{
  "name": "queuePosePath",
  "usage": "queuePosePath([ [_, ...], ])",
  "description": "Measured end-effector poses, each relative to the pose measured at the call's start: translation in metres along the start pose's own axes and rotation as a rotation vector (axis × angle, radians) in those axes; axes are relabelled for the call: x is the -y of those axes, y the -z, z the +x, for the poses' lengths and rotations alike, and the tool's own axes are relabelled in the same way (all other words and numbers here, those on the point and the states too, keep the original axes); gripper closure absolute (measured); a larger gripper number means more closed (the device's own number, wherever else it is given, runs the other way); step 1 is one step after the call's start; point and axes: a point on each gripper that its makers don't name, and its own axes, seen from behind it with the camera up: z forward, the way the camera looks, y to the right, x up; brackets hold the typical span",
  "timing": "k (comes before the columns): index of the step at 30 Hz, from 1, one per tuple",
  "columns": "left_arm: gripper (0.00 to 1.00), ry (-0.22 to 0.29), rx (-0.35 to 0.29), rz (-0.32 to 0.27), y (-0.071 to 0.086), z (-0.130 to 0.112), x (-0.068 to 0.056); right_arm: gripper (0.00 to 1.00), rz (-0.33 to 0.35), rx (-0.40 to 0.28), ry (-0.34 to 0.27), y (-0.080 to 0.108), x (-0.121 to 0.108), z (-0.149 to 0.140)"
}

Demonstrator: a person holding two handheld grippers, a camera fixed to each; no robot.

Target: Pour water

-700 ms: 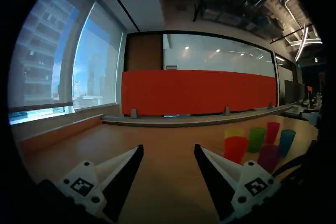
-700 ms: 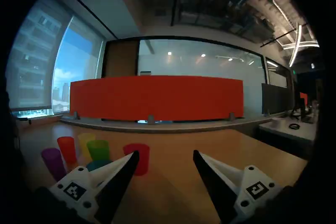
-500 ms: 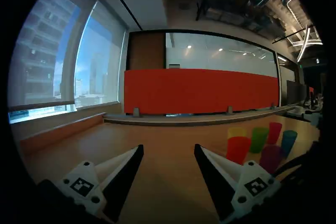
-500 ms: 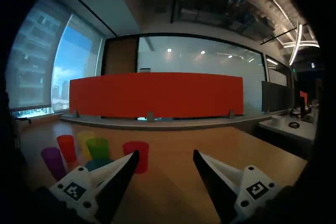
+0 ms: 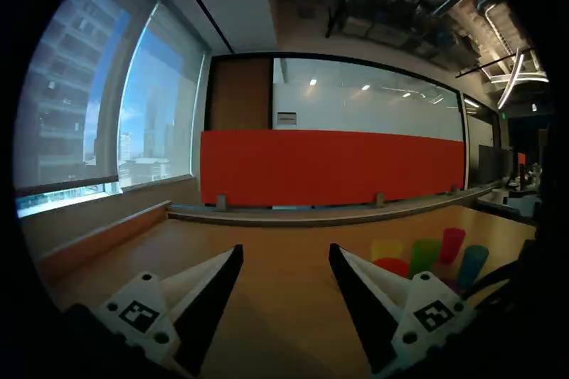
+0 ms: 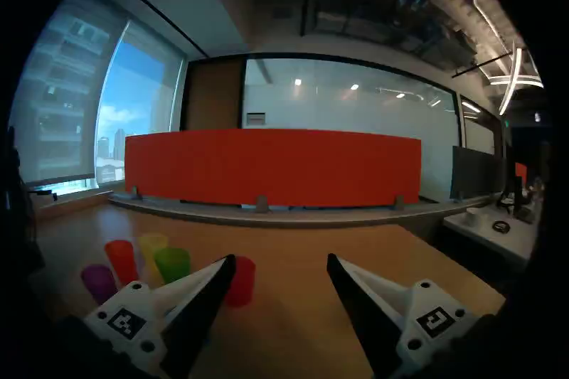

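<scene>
Several coloured plastic cups stand in a cluster on the wooden table [image 5: 284, 251]. In the left gripper view they sit low at the right: a yellow cup [image 5: 386, 248], a green cup [image 5: 424, 254], a pink-red cup [image 5: 451, 243], a teal cup [image 5: 471, 264] and an orange-red cup [image 5: 392, 266] partly behind the right finger. My left gripper [image 5: 284, 254] is open and empty, left of the cups. In the right gripper view the cups stand low at the left: purple cup [image 6: 99, 282], orange cup [image 6: 121, 259], yellow cup [image 6: 152, 244], green cup [image 6: 172, 264], red cup [image 6: 242, 281]. My right gripper [image 6: 281, 262] is open and empty.
A long orange-red partition [image 5: 331, 167] stands along the table's far edge, with a glass wall behind it. Large windows [image 5: 92, 130] run along the left. Another desk with small items [image 6: 491, 226] lies at the right.
Both cameras have risen or tilted up slightly: the cups sit lower in each view and the partition has dropped in the left gripper view. Both grippers stay open.
</scene>
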Motion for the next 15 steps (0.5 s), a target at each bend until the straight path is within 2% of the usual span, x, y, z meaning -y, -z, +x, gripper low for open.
queuePosePath([
  [9, 0.11, -0.022, -0.019, -0.059, -0.006, 0.066, -0.015, 0.01, 0.032, 0.016, -0.001, -0.006, 0.003, 0.048],
  [15, 0.11, -0.037, -0.011, -0.093, -0.009, 0.1, -0.026, 0.01, 0.06, 0.03, -0.012, -0.007, 0.005, 0.079],
])
